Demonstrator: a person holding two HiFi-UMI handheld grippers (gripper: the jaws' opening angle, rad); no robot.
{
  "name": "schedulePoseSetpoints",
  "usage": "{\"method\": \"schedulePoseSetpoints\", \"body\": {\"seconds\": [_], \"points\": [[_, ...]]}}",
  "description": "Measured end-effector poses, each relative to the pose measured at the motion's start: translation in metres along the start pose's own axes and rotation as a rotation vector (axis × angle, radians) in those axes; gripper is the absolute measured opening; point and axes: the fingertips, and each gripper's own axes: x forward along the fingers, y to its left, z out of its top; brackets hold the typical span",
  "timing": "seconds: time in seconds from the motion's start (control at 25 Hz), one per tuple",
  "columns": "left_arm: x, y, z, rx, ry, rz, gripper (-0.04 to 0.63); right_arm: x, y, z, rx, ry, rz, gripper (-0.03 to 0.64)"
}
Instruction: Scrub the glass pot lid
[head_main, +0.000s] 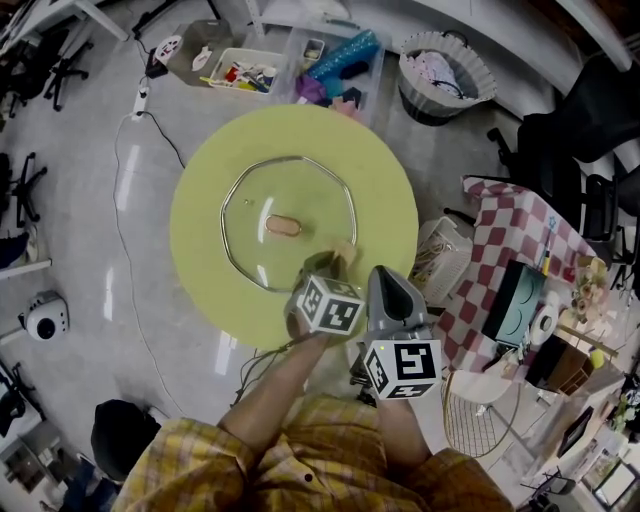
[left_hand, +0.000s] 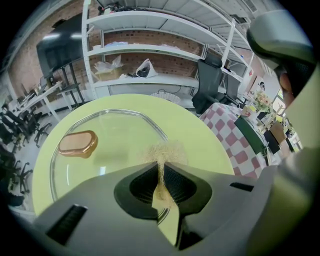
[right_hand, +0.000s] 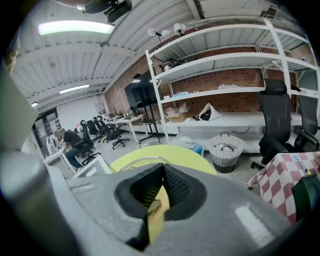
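Observation:
The glass pot lid (head_main: 285, 220) lies flat on the round yellow-green table (head_main: 385, 190), with a copper-coloured knob (head_main: 283, 227) at its middle. My left gripper (head_main: 337, 262) hovers at the lid's near right rim, shut on a tan fibrous scrubber (head_main: 344, 253). In the left gripper view the scrubber (left_hand: 162, 151) sticks out between the closed jaws of the left gripper (left_hand: 161, 169), just right of the lid (left_hand: 115, 135) and its knob (left_hand: 77, 143). My right gripper (head_main: 380, 275) is beside it at the table's near edge, shut, and the right gripper (right_hand: 161, 168) shows nothing held.
Beyond the table stand plastic bins (head_main: 240, 70) of small items and a white wire basket (head_main: 445, 65). A checked cloth table (head_main: 510, 240) with clutter is to the right, with black chairs (head_main: 570, 150) behind it. A cable (head_main: 125, 240) runs across the floor at left.

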Motion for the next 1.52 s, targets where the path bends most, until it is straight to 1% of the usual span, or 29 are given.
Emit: {"method": "schedulePoseSetpoints", "body": {"seconds": [0.6,0.92,1.52], "points": [[-0.015,0.011,-0.018,-0.014,-0.018,-0.009,0.029,0.001,0.024,-0.001,-0.025,0.004,0.018,-0.003],[-0.023,0.019,-0.027,-0.027,-0.022,-0.012,0.029,0.001,0.039,-0.001,-0.055,0.002,0.028,-0.003],[-0.04,0.041,-0.05,-0.035,-0.038,0.008,0.029,0.001,0.063,0.004,-0.089,-0.003,0.046,-0.003]]}}
